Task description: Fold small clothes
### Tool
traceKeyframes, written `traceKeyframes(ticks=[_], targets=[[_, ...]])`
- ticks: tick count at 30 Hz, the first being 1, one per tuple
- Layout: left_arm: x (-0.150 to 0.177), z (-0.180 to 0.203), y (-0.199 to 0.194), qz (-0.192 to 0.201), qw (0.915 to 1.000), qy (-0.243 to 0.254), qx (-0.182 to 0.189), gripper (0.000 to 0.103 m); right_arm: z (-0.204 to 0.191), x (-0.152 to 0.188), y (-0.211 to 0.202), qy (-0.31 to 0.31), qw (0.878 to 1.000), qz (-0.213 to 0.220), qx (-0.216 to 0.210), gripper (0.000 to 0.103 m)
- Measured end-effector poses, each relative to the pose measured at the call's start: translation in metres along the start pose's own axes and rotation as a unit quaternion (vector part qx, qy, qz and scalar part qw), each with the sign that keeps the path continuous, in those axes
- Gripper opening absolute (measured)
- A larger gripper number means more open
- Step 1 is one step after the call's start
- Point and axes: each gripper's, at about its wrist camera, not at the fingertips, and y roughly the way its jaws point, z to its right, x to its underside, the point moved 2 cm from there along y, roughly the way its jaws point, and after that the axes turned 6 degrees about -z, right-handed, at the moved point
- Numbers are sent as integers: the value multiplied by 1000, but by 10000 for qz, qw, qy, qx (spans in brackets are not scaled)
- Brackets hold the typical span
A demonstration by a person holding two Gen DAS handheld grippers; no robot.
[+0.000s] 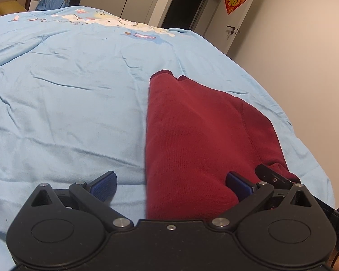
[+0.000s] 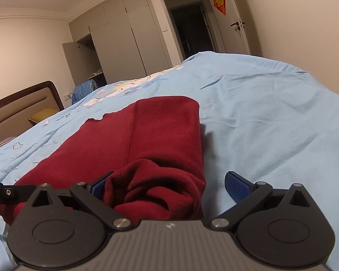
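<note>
- The bed (image 1: pixel 56 103) takes up most of what I see, covered by a light blue sheet (image 2: pixel 271 113) that is creased all over and printed with cartoon figures toward its far end.
- On that sheet lies the dark red garment (image 1: pixel 192 146), folded into a long strip that runs away from me; its near end is bunched into soft rolls (image 2: pixel 151 187) just in front of my right claw.
- A stitched seam (image 2: pixel 131 135) runs lengthwise along the garment's top layer.
- My left claw (image 1: pixel 171 183) is spread wide and grips nothing: its right blue pad (image 1: pixel 238 184) rests against the red cloth, its left pad (image 1: pixel 104 186) sits over bare sheet, and the garment's long edge lies between them.
- My right claw (image 2: pixel 169 187) is likewise spread wide, the bunched end lying between its blue pads (image 2: pixel 237 186), none of it pinched.
- Beyond the bed stand grey wardrobe doors (image 2: pixel 117 36), a dark doorway (image 2: pixel 192 29) and a red paper decoration (image 1: pixel 235 0) on a door.
</note>
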Motion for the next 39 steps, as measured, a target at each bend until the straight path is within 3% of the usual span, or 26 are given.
traceKeyframes(ticks=[17, 26, 34, 36, 38, 39], targets=[[1, 0, 1, 0, 10000, -27, 23, 102, -1, 2, -1, 23, 10000, 78, 26, 103], [4, -11, 4, 25, 9996, -18, 271, 102, 0, -1, -5, 120, 9999, 5, -97, 103], [3, -22, 9, 66, 9985, 193, 510, 102, 19, -18, -15, 1132, 9917, 445, -411, 103], [3, -24, 9, 75, 9982, 234, 546, 102, 25, -23, -12, 1361, 9887, 544, -318, 91], [3, -25, 10, 79, 9980, 261, 578, 102, 29, -28, -6, 1406, 9889, 473, -103, 66], [3, -26, 11, 80, 9978, 273, 592, 102, 29, -29, -3, 1383, 9894, 436, -55, 60]])
